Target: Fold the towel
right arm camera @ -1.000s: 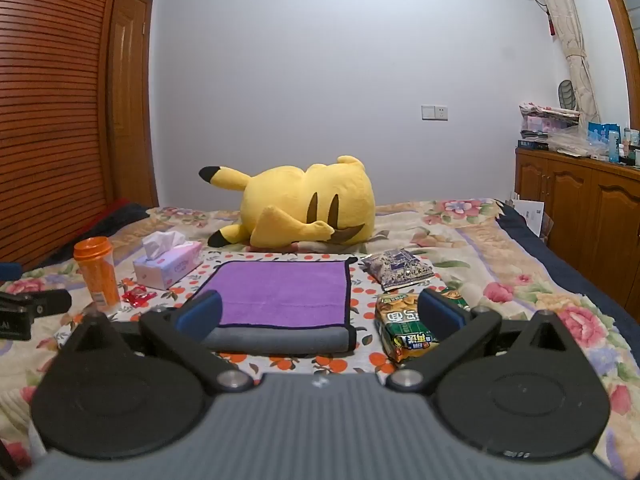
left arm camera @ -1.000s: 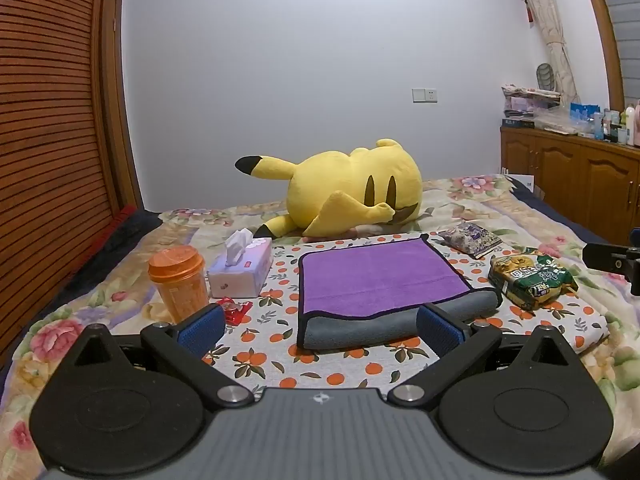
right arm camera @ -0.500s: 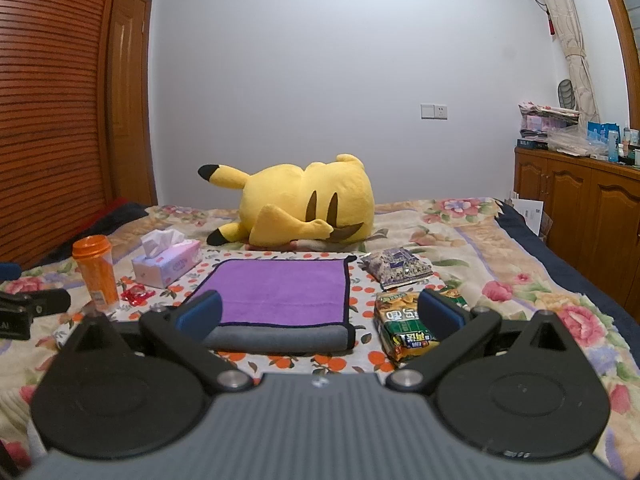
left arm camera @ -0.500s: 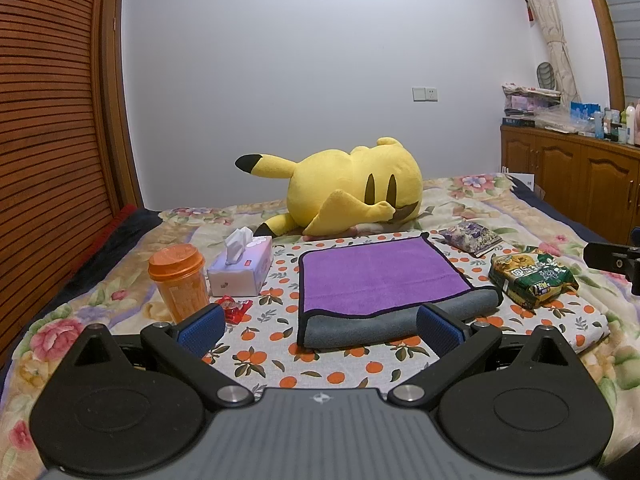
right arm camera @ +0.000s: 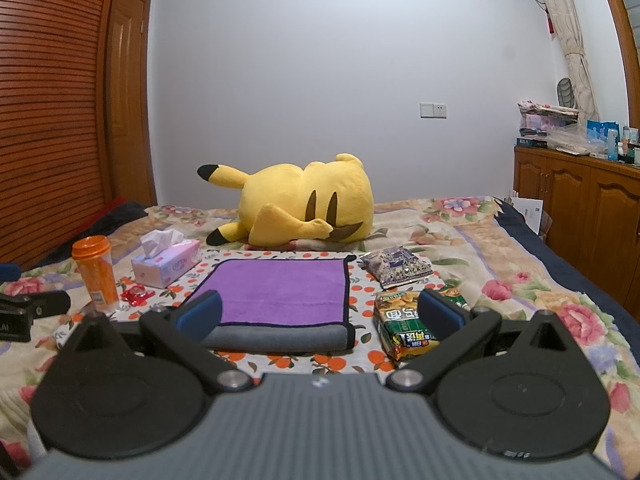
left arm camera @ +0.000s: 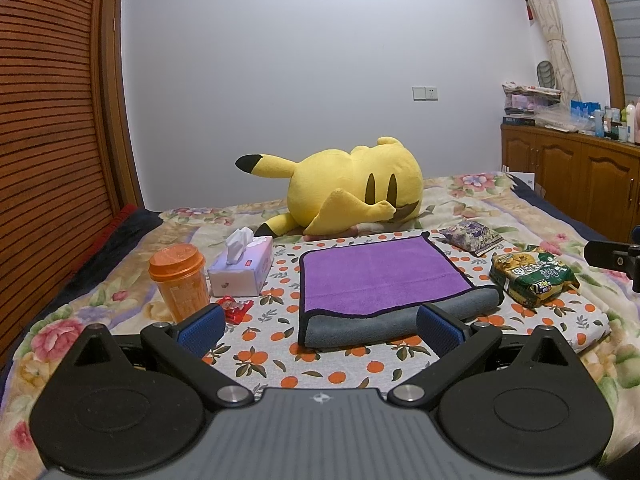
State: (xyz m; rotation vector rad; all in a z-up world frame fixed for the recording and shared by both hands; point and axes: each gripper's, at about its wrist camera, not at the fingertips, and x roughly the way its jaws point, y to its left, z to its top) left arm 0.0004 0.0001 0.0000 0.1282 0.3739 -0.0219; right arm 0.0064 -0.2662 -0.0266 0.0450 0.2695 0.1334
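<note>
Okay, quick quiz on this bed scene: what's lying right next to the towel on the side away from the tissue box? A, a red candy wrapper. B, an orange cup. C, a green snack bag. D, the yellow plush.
C: the green snack bag lies beside the towel, opposite the tissue box on the bed.

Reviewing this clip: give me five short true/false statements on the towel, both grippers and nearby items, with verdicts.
1. The left gripper is open and holds nothing. True.
2. The right gripper is shut on the towel. False: it is open, holding nothing.
3. The towel shows a purple top and a grey fold at its near edge. True.
4. The tissue box sits on top of the towel. False: it stands on the cloth beside it.
5. The orange cup lies tipped over. False: it stands upright.
</note>
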